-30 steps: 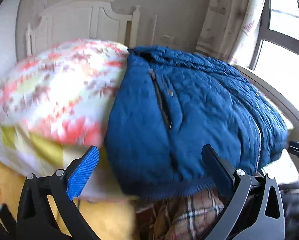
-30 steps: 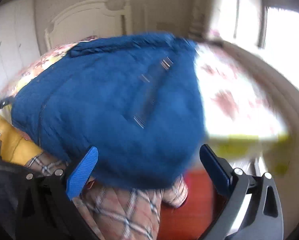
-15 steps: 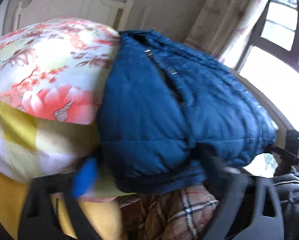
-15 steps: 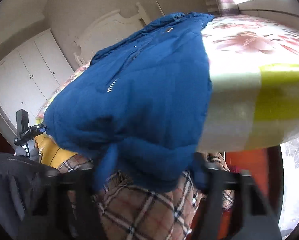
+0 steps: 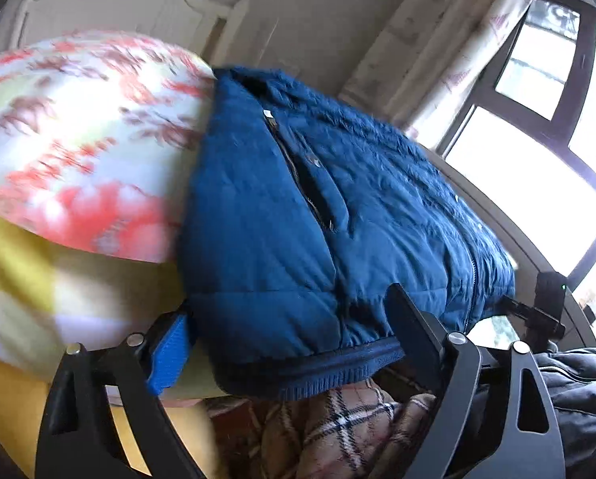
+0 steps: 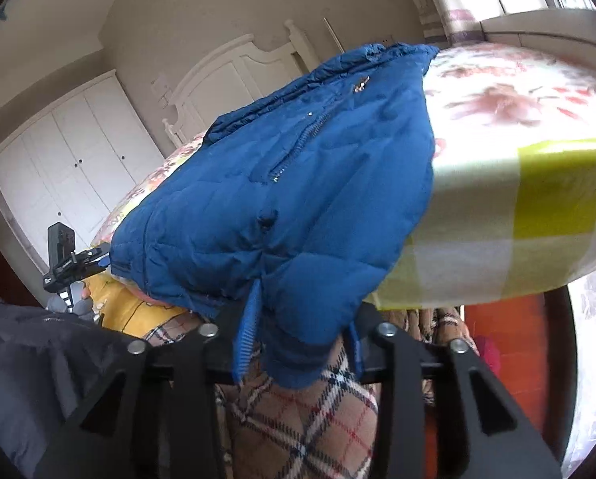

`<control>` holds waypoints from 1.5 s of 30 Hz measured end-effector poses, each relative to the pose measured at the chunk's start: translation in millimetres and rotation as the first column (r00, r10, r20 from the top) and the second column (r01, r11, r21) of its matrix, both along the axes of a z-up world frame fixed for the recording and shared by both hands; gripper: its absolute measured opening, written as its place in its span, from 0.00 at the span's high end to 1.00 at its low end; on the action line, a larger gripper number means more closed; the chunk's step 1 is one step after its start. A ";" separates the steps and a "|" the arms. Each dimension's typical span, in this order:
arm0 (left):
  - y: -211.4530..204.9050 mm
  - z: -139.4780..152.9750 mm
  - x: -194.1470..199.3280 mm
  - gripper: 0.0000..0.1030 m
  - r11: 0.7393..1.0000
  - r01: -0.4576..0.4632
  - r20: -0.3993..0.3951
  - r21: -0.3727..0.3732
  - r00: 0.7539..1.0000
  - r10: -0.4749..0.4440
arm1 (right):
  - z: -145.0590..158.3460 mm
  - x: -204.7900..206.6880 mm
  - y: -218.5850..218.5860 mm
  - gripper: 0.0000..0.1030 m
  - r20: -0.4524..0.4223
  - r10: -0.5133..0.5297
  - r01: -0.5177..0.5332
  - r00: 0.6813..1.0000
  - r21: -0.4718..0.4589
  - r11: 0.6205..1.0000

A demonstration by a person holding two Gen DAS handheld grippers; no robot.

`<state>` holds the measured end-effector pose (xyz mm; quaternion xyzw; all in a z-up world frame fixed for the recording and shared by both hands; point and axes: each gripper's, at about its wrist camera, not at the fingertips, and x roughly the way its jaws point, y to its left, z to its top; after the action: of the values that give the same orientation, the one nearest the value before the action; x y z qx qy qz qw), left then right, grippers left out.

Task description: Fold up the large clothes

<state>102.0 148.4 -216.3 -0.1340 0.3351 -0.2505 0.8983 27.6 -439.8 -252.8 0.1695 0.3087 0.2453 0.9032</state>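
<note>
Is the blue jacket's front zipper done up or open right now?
Open, at least partly: the blue jacket shows a dark gap along its zipper; the lower stretch is unclear.

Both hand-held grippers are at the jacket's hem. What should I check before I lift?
1. Hem between the left hand-held gripper's jaws: ok; jaws are opening.
2. Left pads pressing the hem: cannot tell.
3. Corner between the right hand-held gripper's jaws: ok, fabric is bunched there; jaws are opening.
4. Jacket spread on the bed: ok, hem overhangs the edge.
5. Sleeves tucked in: cannot tell, none visible.
</note>
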 end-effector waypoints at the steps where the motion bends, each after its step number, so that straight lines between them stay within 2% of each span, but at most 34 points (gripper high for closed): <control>1: -3.9 -1.7 1.8 0.29 1.000 -0.003 -0.002 0.011 1.000 0.003 | -1.2 1.2 2.2 0.52 -0.002 -0.002 0.002 1.000 0.003 1.000; 2: -4.7 -2.9 0.9 0.37 1.000 -0.008 0.005 0.008 1.000 0.008 | -2.0 4.0 2.5 0.52 -0.004 -0.004 0.004 1.000 0.006 1.000; 3: -2.1 -2.8 -1.2 0.41 1.000 -0.010 0.008 -0.019 1.000 0.010 | -2.7 4.9 2.6 0.52 0.000 -0.009 0.009 1.000 0.004 1.000; 4: 1.4 -2.4 -4.3 0.49 0.999 -0.007 0.008 -0.053 1.000 0.007 | -2.0 4.2 3.0 0.60 0.007 -0.012 0.012 1.000 -0.005 1.000; 5: 3.6 -1.3 -7.8 0.52 0.998 -0.005 0.010 -0.070 1.000 0.006 | -0.3 3.8 4.2 0.68 0.017 -0.019 0.019 1.000 -0.022 1.000; 7: 4.7 4.6 -17.8 0.72 0.996 0.002 0.020 -0.086 1.000 0.000 | 4.8 -3.6 7.0 0.79 0.052 -0.007 0.010 0.999 -0.067 0.998; 10: 12.0 25.3 -35.4 0.82 0.983 0.015 0.071 -0.183 0.997 -0.002 | 25.7 -23.1 12.1 0.86 0.110 0.005 0.004 0.994 -0.081 0.997; 14: 17.4 49.5 -36.1 0.82 0.942 0.069 0.113 -0.327 0.993 -0.034 | 61.7 -47.9 3.6 0.88 0.230 -0.004 -0.001 0.973 0.020 1.000; 16: 9.7 55.1 -28.0 0.81 0.950 0.063 0.120 -0.305 0.992 -0.027 | 72.0 -45.3 0.3 0.88 0.244 -0.004 -0.008 0.970 0.051 0.999; 18: -1.7 55.8 -20.1 0.79 0.969 0.051 0.102 -0.242 0.994 -0.027 | 73.7 -37.6 1.5 0.88 0.236 0.002 -0.016 0.972 0.059 0.998; 19: -8.3 54.5 -16.5 0.77 0.983 0.017 0.080 -0.184 0.997 -0.002 | 72.3 -33.8 2.5 0.87 0.222 0.010 -0.023 0.975 0.058 0.998; 21: -13.4 49.8 -11.8 0.75 0.995 -0.030 0.048 -0.094 0.998 0.034 | 68.2 -26.6 6.2 0.81 0.187 0.020 -0.030 0.982 0.052 0.998; 23: -15.1 40.9 -5.8 0.70 0.997 -0.067 -0.007 -0.035 0.998 0.067 | 63.4 -22.9 10.0 0.74 0.163 0.027 -0.032 0.986 0.028 0.999; 24: -13.6 35.6 -4.8 0.68 0.997 -0.074 -0.033 -0.021 0.997 0.073 | 62.5 -20.3 12.3 0.74 0.152 0.026 -0.029 0.988 0.019 0.999; 25: -11.7 32.8 -6.6 0.61 0.997 -0.076 -0.030 -0.022 0.997 0.075 | 59.9 -18.7 12.9 0.73 0.137 0.023 -0.025 0.990 0.012 1.000; 27: -11.3 26.7 -8.3 0.57 0.997 -0.080 -0.044 -0.010 0.996 0.080 | 53.5 -20.6 13.0 0.73 0.112 0.012 -0.014 0.994 0.010 1.000; 29: -11.2 21.1 -6.8 0.46 0.996 -0.083 -0.052 -0.015 0.995 0.082 | 48.4 -21.7 9.5 0.68 0.092 0.002 -0.002 0.996 0.004 1.000; 31: -15.6 20.6 -6.3 0.43 0.997 -0.074 -0.054 -0.028 0.996 0.072 | 41.9 -22.7 7.9 0.61 0.067 -0.007 0.007 0.998 0.003 1.000; 34: -24.3 23.1 -9.5 0.40 0.997 -0.075 -0.028 0.023 0.997 0.076 | 28.4 -23.3 8.9 0.48 0.015 -0.034 0.034 0.999 -0.013 0.999; 37: -29.8 25.8 -10.8 0.40 0.996 -0.081 -0.007 0.048 0.997 0.081 | 16.2 -22.0 7.0 0.48 -0.008 -0.060 0.060 0.998 -0.016 0.998; 38: -28.2 26.8 -10.5 0.40 0.995 -0.088 -0.003 0.054 0.996 0.088 | 14.1 -19.2 5.4 0.48 -0.012 -0.069 0.069 0.998 -0.006 0.998; 40: -28.4 27.9 -13.6 0.62 0.990 -0.120 0.009 0.076 0.993 0.119 | 13.7 -9.3 5.2 0.48 -0.014 -0.088 0.088 0.996 0.006 0.996; 41: -28.0 29.7 -16.5 0.69 0.990 -0.114 0.024 0.078 0.993 0.113 | 13.4 -6.2 5.3 0.53 -0.019 -0.099 0.100 0.995 0.010 0.995; 42: -29.0 32.7 -21.1 0.78 0.989 -0.119 0.041 0.089 0.992 0.115 | 13.6 -3.7 6.4 0.62 -0.020 -0.112 0.112 0.994 0.002 0.994; 43: -27.6 35.4 -25.9 0.83 0.988 -0.123 0.054 0.095 0.992 0.118 | 16.2 -5.0 11.2 0.82 -0.005 -0.113 0.113 0.994 -0.030 0.993; 45: -26.0 46.5 -41.4 0.84 0.985 -0.131 0.090 0.109 0.989 0.122 | 26.8 -15.6 24.3 0.87 0.040 -0.113 0.117 0.993 -0.119 0.986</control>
<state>60.6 122.4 -169.7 -0.0925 0.3023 -0.1786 0.9318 12.0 -415.5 -226.0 0.1277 0.2978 0.1763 0.9295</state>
